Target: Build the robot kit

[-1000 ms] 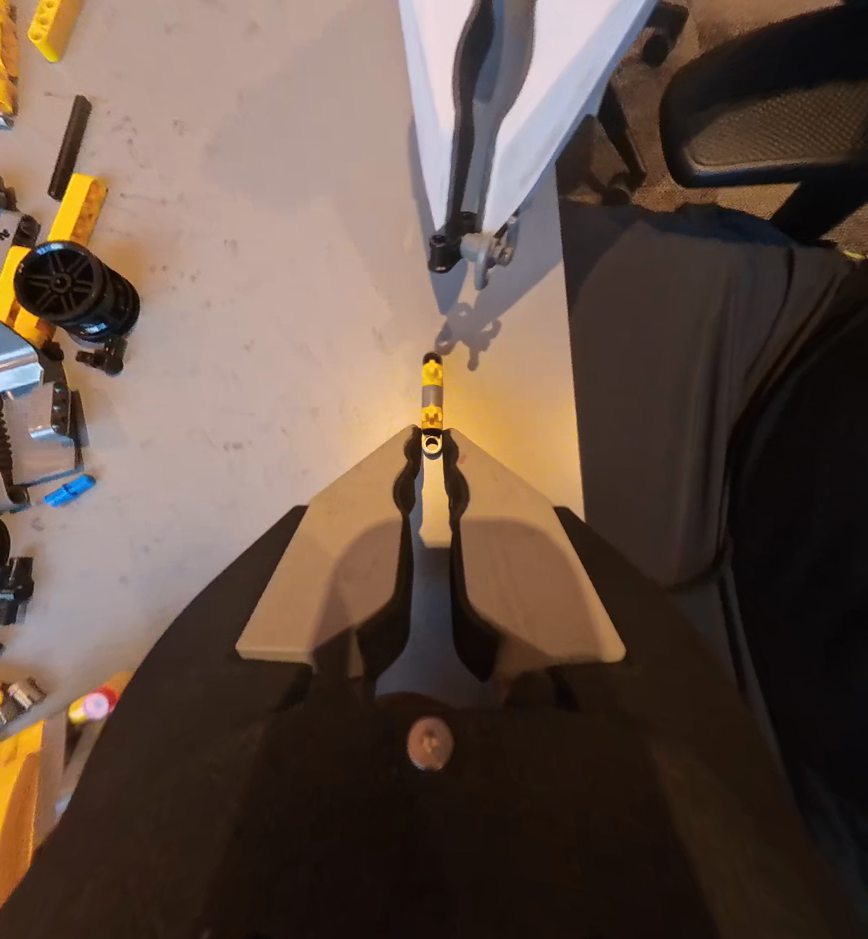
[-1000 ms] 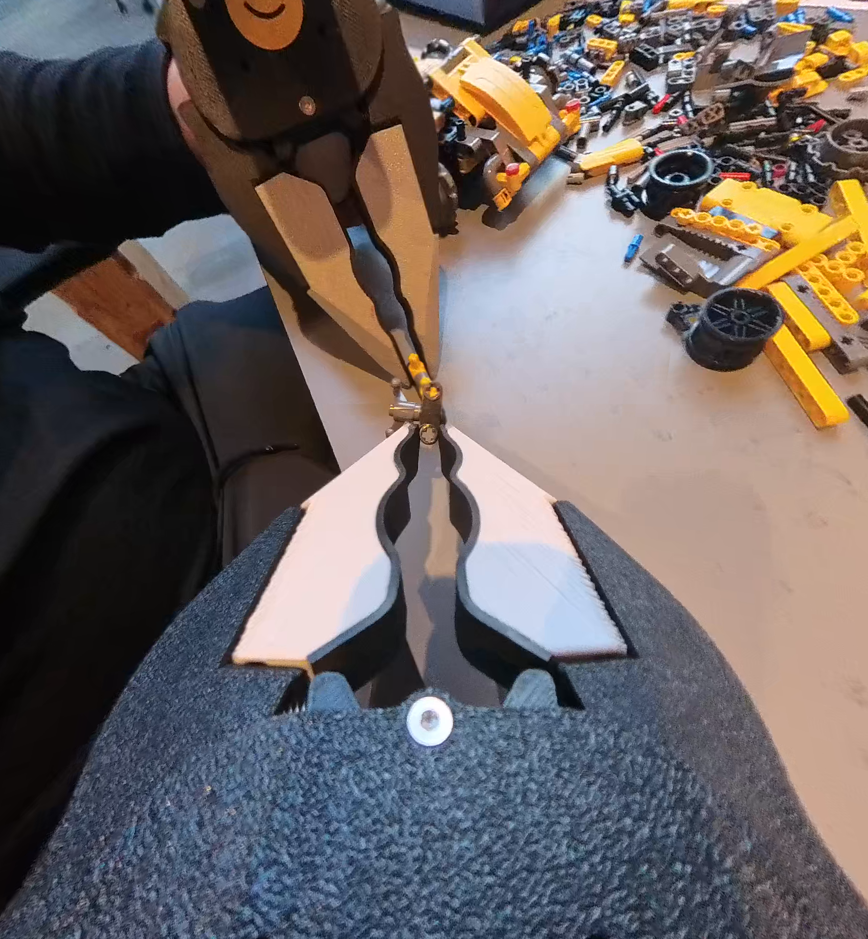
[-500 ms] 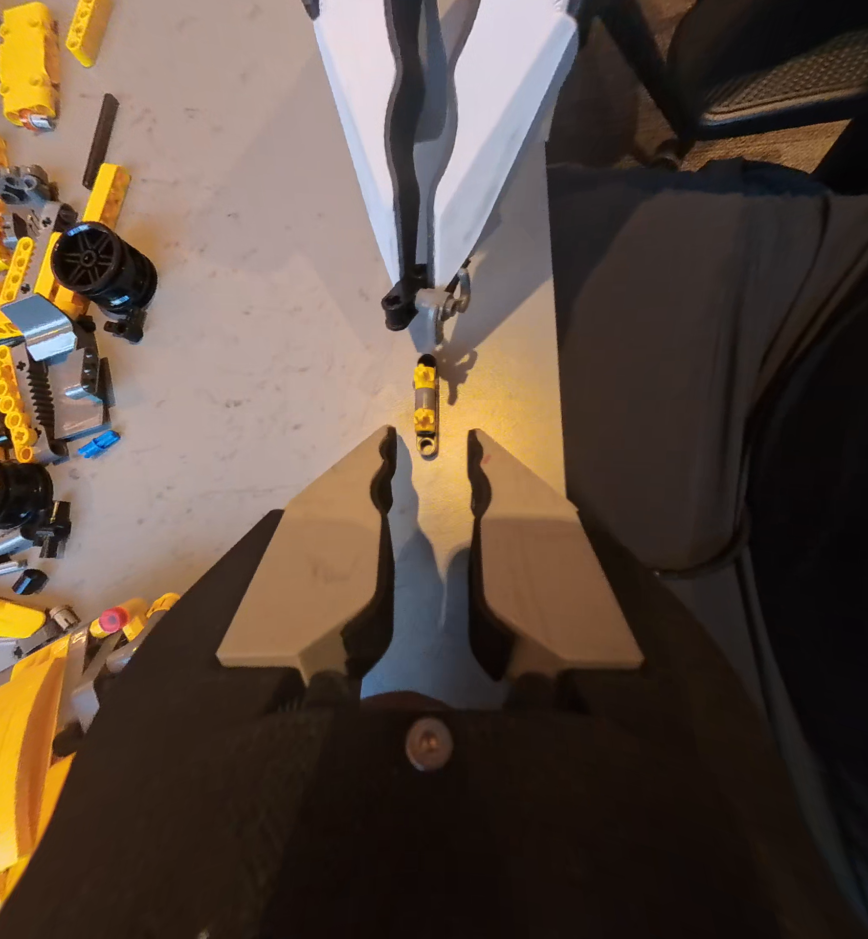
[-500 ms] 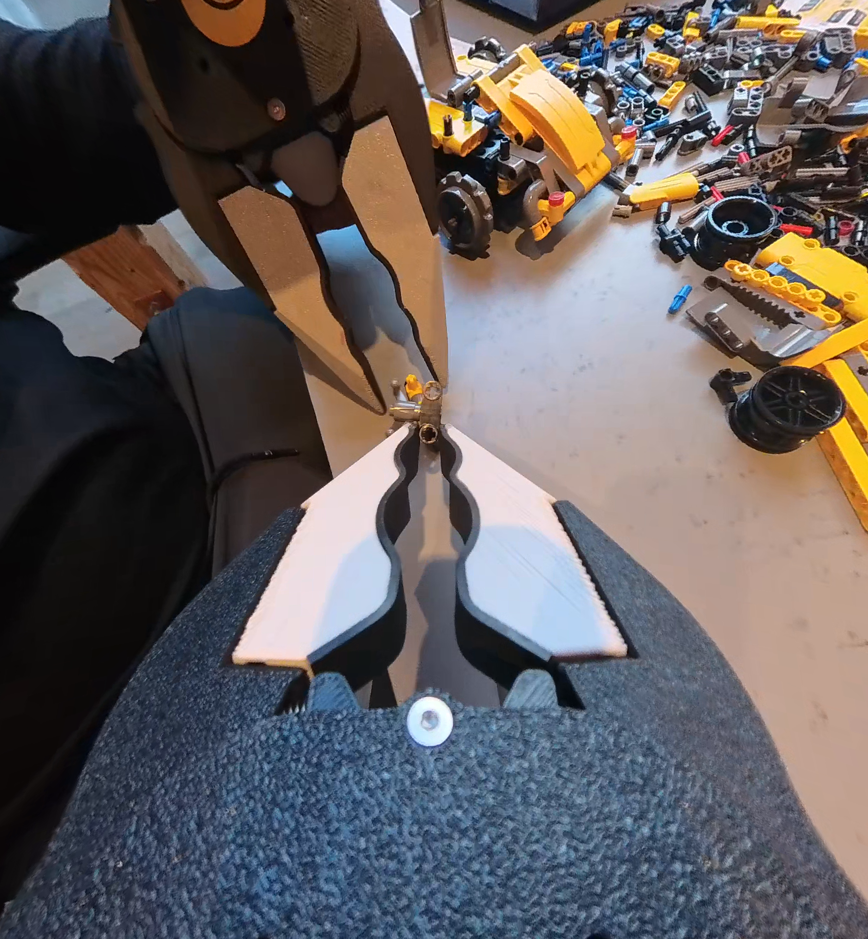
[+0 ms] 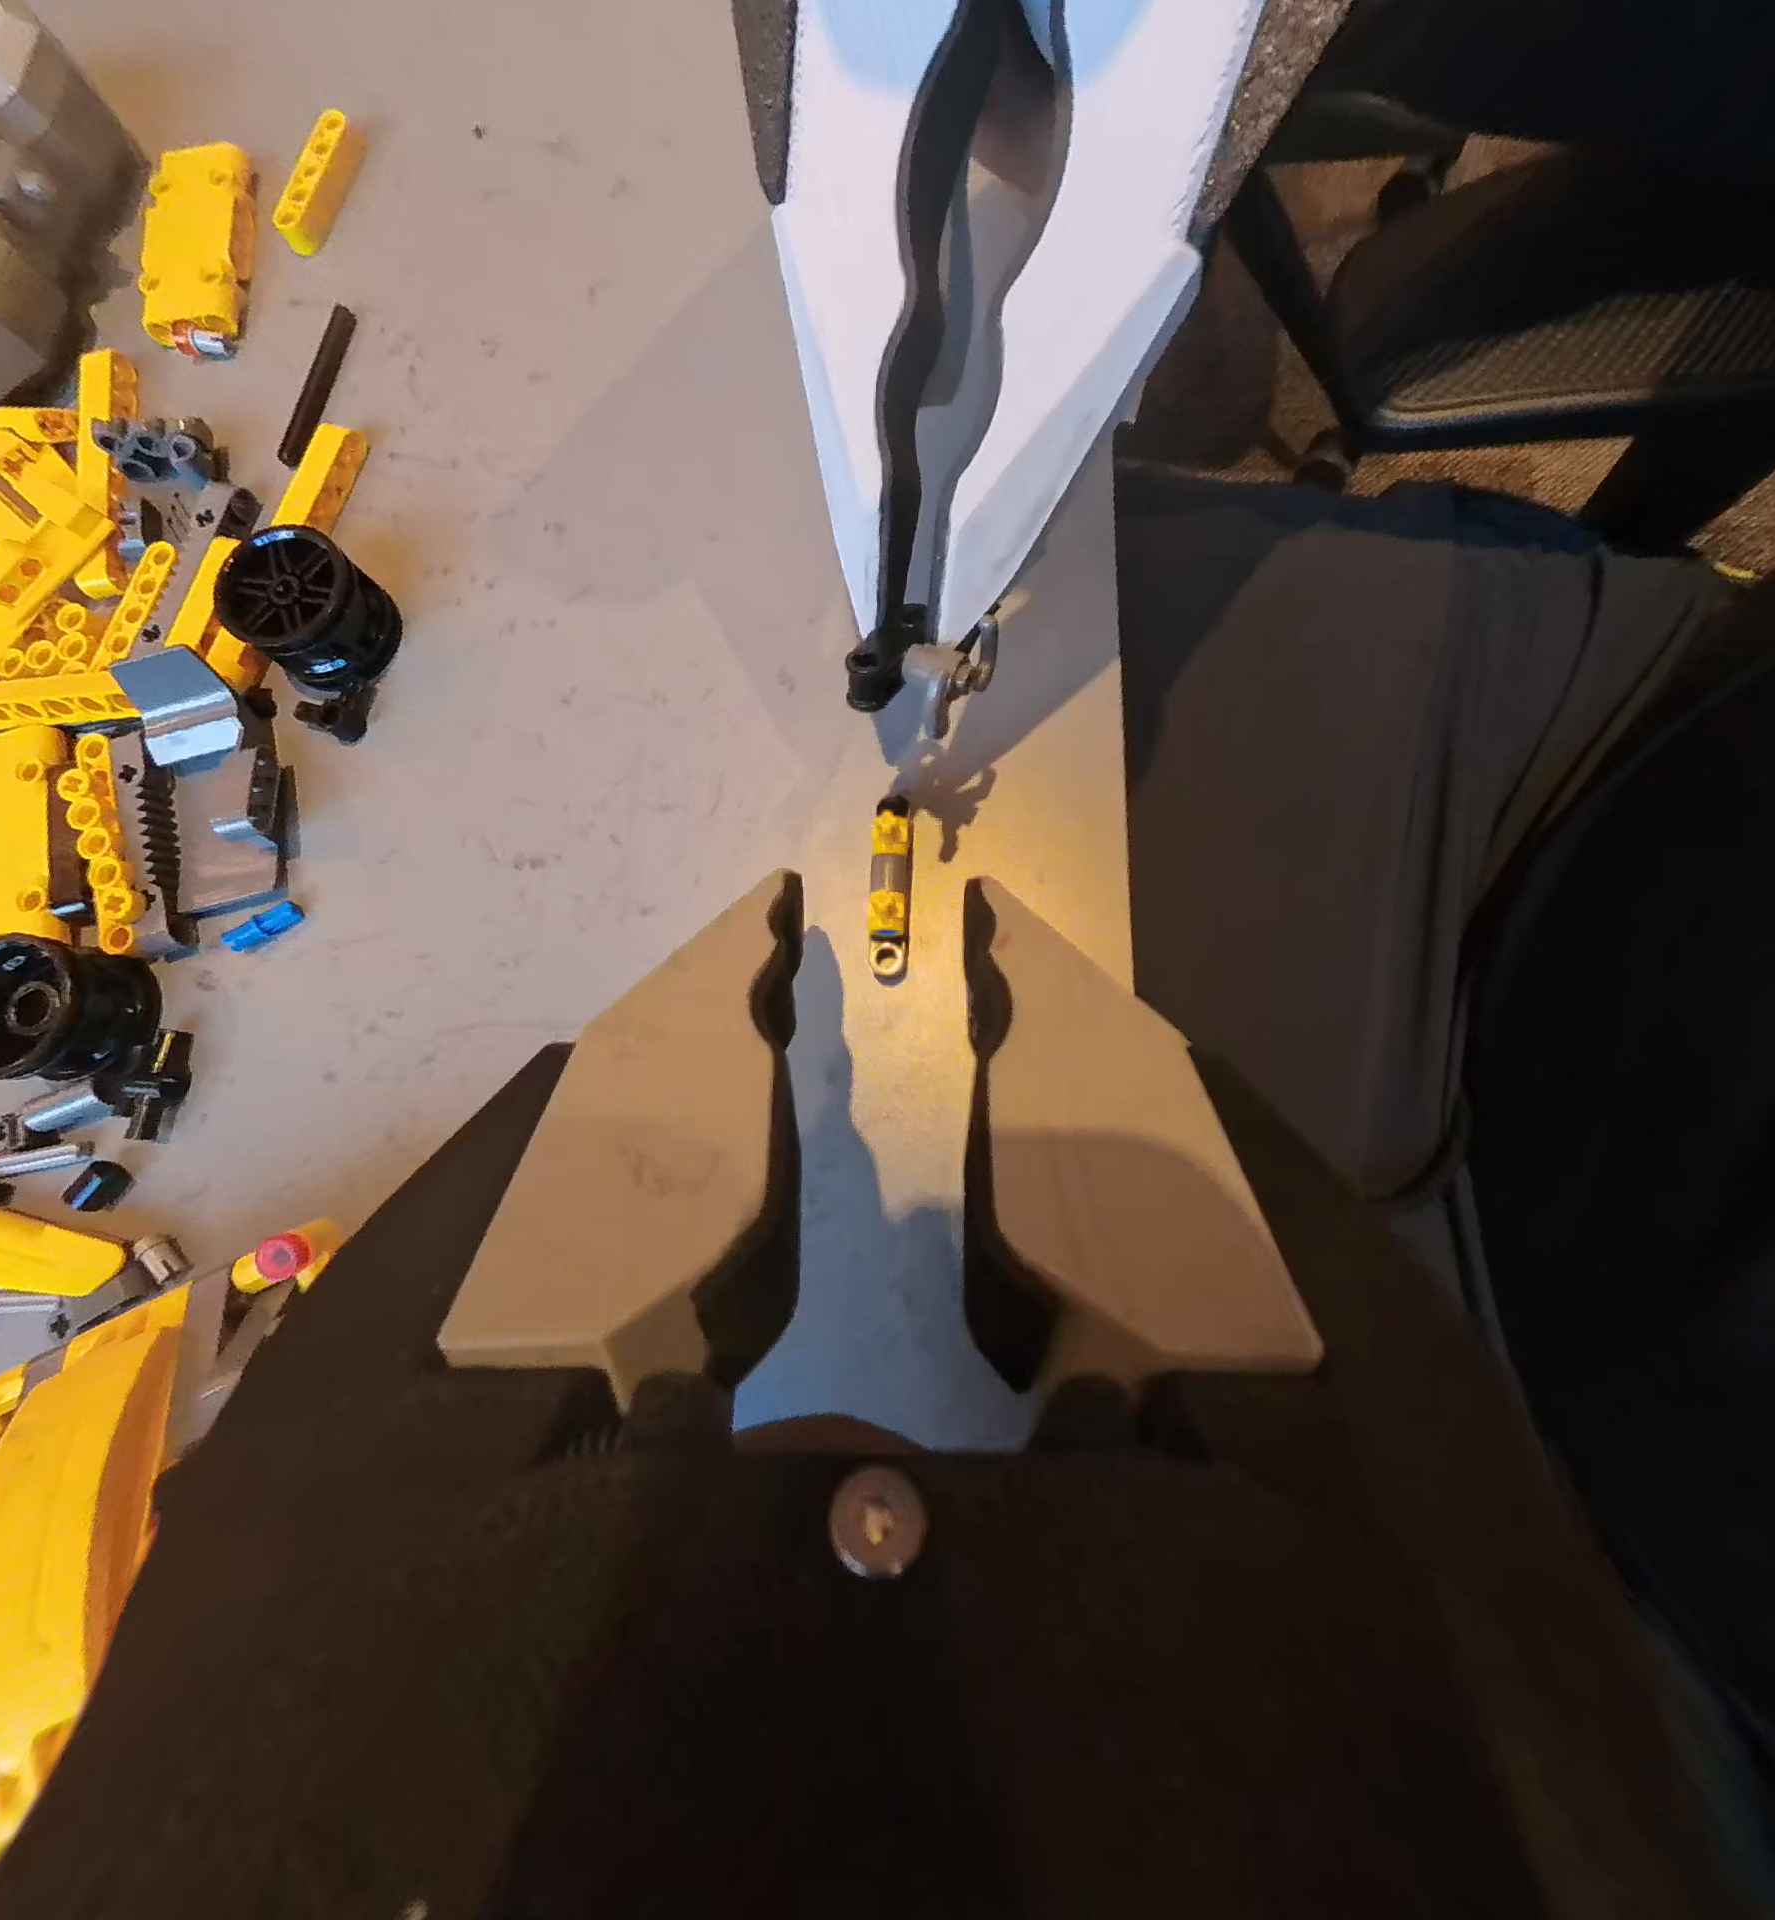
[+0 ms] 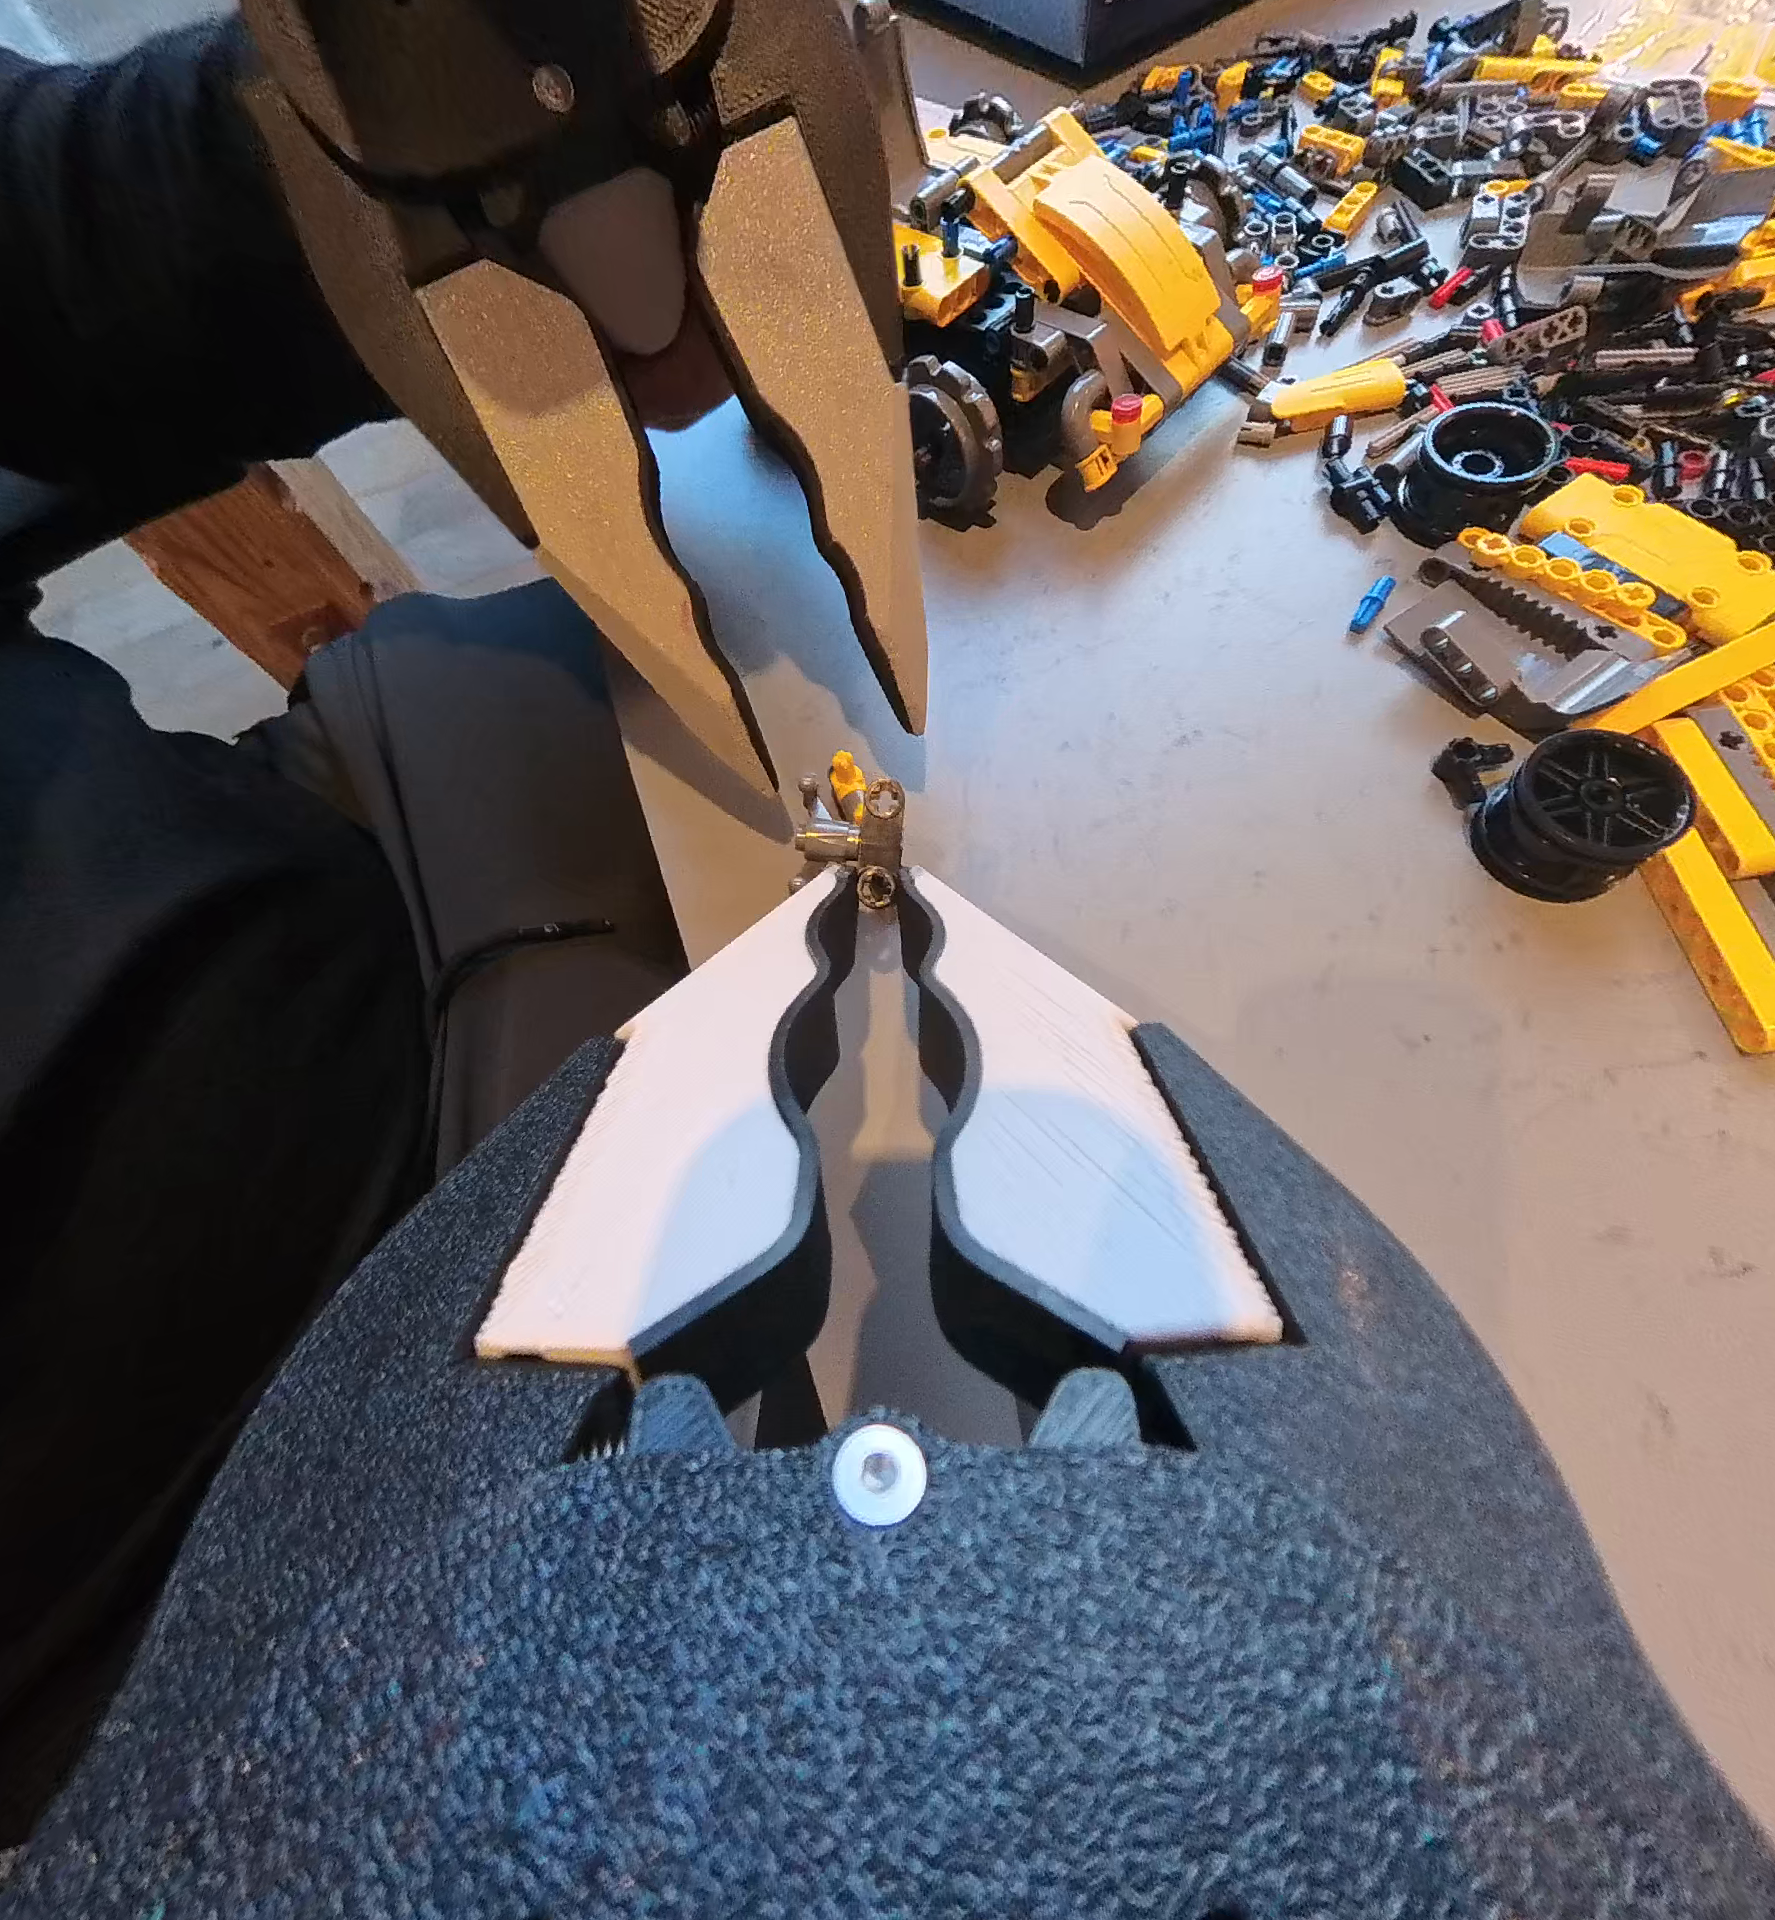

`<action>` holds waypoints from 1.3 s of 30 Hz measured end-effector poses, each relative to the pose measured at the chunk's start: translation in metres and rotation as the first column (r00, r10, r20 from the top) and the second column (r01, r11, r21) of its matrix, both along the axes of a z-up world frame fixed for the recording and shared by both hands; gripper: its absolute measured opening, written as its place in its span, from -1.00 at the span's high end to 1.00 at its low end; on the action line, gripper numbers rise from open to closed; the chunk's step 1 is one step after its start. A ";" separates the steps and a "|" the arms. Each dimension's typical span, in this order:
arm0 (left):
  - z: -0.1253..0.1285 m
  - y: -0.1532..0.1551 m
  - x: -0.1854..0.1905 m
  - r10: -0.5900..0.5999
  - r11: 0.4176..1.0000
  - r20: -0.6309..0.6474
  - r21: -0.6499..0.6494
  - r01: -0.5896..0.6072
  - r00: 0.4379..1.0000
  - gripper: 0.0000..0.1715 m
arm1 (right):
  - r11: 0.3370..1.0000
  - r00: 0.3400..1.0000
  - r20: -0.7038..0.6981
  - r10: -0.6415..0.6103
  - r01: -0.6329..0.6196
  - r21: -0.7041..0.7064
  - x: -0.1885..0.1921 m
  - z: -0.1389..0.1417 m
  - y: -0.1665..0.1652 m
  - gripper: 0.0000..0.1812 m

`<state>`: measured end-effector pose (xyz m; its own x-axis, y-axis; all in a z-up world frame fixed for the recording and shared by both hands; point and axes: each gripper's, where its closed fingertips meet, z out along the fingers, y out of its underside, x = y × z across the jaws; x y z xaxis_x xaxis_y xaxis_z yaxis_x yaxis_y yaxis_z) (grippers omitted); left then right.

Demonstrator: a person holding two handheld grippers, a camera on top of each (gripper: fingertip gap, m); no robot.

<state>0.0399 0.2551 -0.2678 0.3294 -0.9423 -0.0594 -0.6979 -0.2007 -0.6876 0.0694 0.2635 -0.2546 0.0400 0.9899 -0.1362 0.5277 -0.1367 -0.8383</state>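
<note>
The right gripper [image 6: 875, 883] is pinching a small grey-and-black connector piece [image 6: 857, 836] between closed fingertips, near the desk [image 5: 571, 644] edge. The left gripper [image 5: 883, 883] is hanging with fingers apart over a small yellow-and-grey strut [image 5: 889, 871] lying on the desk. Loose yellow and black bricks [image 5: 62, 665] are crowding the far side.

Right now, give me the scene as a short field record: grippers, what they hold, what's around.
left gripper: open, empty, fingers either side of the yellow-grey piston
piston: lying on the table, near its edge
right gripper: shut on grey-black connector, tip just beyond the piston
left of grippers: black wheel, yellow beams, part-built yellow vehicle
table edge: person's dark-clothed lap
</note>
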 end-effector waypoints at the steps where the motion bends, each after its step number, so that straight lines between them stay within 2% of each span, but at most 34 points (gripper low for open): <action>1: 0.001 0.001 0.001 0.004 1.000 0.013 -0.007 -0.004 1.000 0.68 | 1.000 1.000 0.000 -0.002 0.002 0.000 0.000 0.000 0.000 0.93; 11: 0.022 0.006 0.005 0.050 0.997 0.165 -0.067 -0.039 0.985 0.67 | 1.000 1.000 0.000 -0.006 0.006 0.006 0.002 0.001 0.001 0.93; 20: 0.019 0.006 0.004 0.052 0.997 0.152 -0.066 -0.042 0.987 0.68 | 1.000 1.000 -0.002 -0.001 0.001 0.020 0.000 0.006 0.001 0.93; 29: 0.029 0.005 0.006 0.064 0.991 0.239 -0.126 -0.034 0.969 0.66 | 0.999 1.000 0.003 0.010 -0.010 0.036 -0.001 0.010 0.002 0.93; 39: 0.022 -0.004 0.009 -0.015 0.996 0.197 -0.081 0.032 0.980 0.67 | 0.989 0.994 0.056 0.093 -0.098 0.106 -0.015 0.007 -0.009 0.93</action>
<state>0.0488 0.2510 -0.2456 0.3046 -0.9488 0.0834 -0.5565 -0.2483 -0.7929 0.0544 0.2544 -0.2473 -0.0512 0.9983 -0.0279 0.5766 0.0067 -0.8170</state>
